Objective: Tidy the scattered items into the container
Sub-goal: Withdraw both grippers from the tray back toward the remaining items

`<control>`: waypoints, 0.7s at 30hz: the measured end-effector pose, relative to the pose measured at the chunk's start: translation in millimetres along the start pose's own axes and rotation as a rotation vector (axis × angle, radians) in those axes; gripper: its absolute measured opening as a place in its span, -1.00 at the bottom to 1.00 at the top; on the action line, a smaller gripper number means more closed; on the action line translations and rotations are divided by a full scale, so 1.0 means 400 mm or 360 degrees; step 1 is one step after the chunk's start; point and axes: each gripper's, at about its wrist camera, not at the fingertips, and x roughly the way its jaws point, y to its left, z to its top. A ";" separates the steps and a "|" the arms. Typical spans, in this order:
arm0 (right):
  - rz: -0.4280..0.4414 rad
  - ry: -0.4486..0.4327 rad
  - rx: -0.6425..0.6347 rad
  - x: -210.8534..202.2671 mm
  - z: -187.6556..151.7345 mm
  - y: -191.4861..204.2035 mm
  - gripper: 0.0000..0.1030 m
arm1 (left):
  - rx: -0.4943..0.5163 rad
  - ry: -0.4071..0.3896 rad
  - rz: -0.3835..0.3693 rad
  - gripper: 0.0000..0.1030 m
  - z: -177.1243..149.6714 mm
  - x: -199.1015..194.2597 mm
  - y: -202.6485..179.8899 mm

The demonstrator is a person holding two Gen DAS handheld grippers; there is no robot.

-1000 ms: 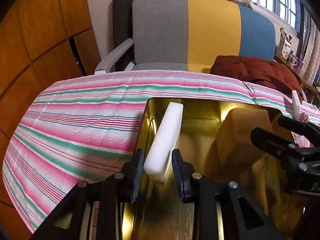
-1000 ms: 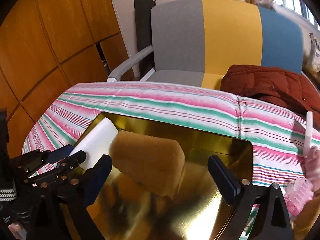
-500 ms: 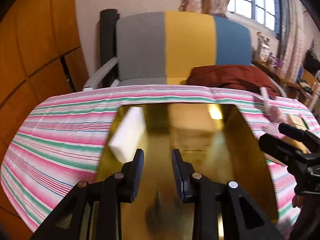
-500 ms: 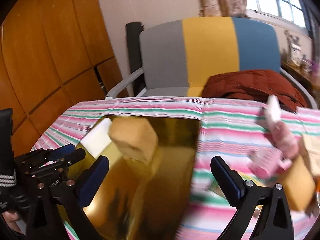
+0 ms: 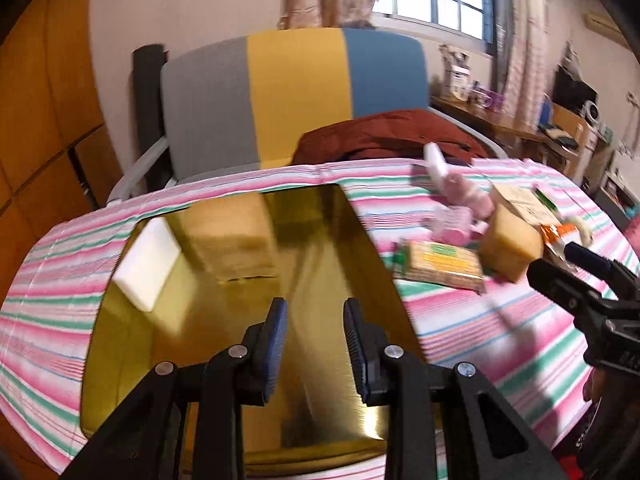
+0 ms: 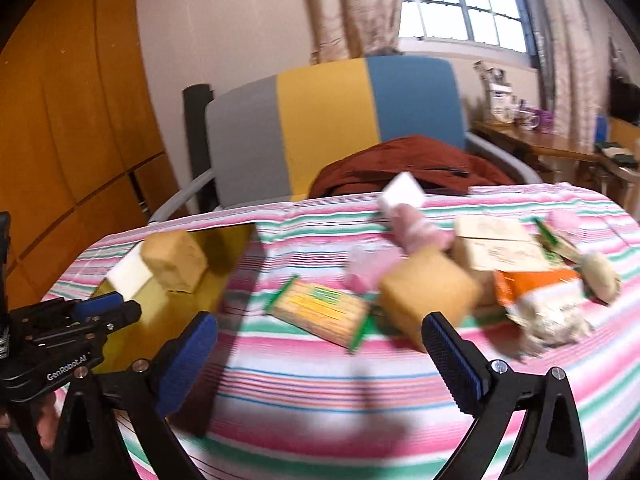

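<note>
A gold metal tin (image 5: 352,412) lies on the striped tablecloth and holds a white block (image 5: 148,268) and a tan sponge (image 5: 236,240). My left gripper (image 5: 314,346) hovers over the tin, open and empty. My right gripper (image 6: 320,364) is wide open and empty above the cloth, facing the scattered items: a yellow cracker pack (image 6: 320,312), a second tan sponge (image 6: 428,292), pink items (image 6: 416,232), a beige box (image 6: 496,248) and an orange-and-white packet (image 6: 540,300). The tin also shows at the left in the right wrist view (image 6: 228,240).
A grey, yellow and blue chair (image 5: 296,96) with a red jacket (image 5: 380,140) stands behind the table. Wooden panels (image 6: 60,120) are on the left. A cluttered desk (image 6: 552,140) is at the far right. The view is motion-blurred.
My left gripper has let go of the white block, which now lies in the tin, and pulled back. My right gripper has swung right from over the tin to the scattered items.
</note>
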 end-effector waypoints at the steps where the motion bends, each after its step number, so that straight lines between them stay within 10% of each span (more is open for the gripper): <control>1: -0.0023 -0.0006 0.0011 -0.009 -0.009 -0.016 1.00 | 0.0020 0.0007 -0.0009 -0.44 -0.003 0.001 -0.016; 21: -0.0103 0.0011 -0.0100 -0.005 -0.060 -0.214 1.00 | 0.0141 0.0212 -0.0356 -0.44 0.024 0.082 -0.221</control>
